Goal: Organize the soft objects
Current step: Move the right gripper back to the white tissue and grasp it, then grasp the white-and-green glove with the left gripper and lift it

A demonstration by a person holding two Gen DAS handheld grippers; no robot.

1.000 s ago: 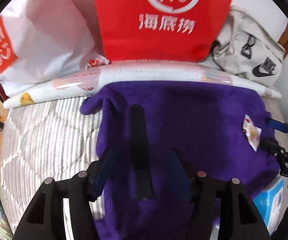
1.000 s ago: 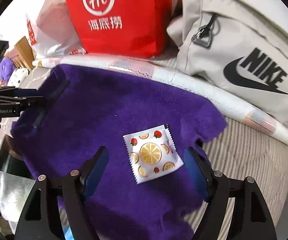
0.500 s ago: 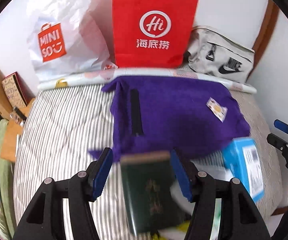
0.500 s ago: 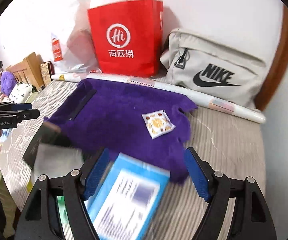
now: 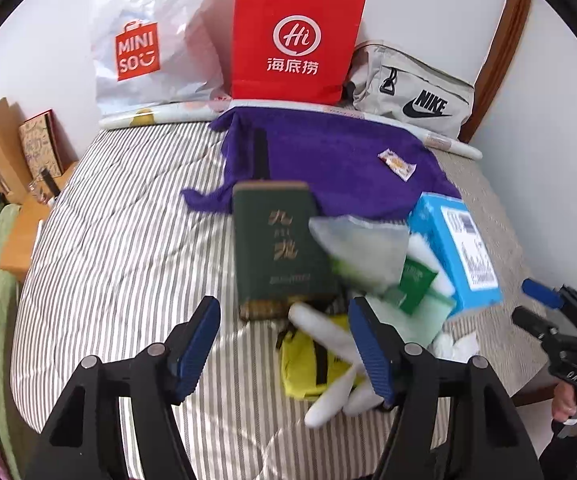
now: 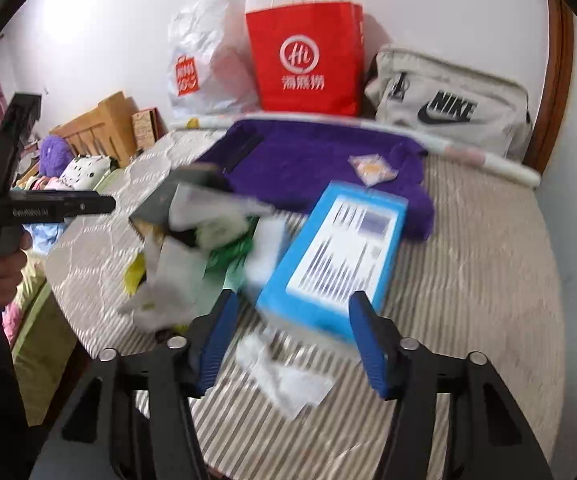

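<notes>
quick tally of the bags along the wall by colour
red: 1, the red paper bag
white: 1, the white Miniso bag
beige: 1, the beige Nike bag
total: 3

White wall [image 5: 428,0]; wooden headboard [image 6: 100,128]; striped mattress [image 5: 128,248].

White bag [image 5: 156,40] reads MINISO; grey pouch [image 5: 412,92], NIKE.

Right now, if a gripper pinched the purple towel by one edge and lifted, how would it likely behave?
The purple towel lies rumpled on the striped bed, so it would probably sag. The small orange packet resting on it would likely slide off. Its plush pile looks grippy, not slippery.
</notes>
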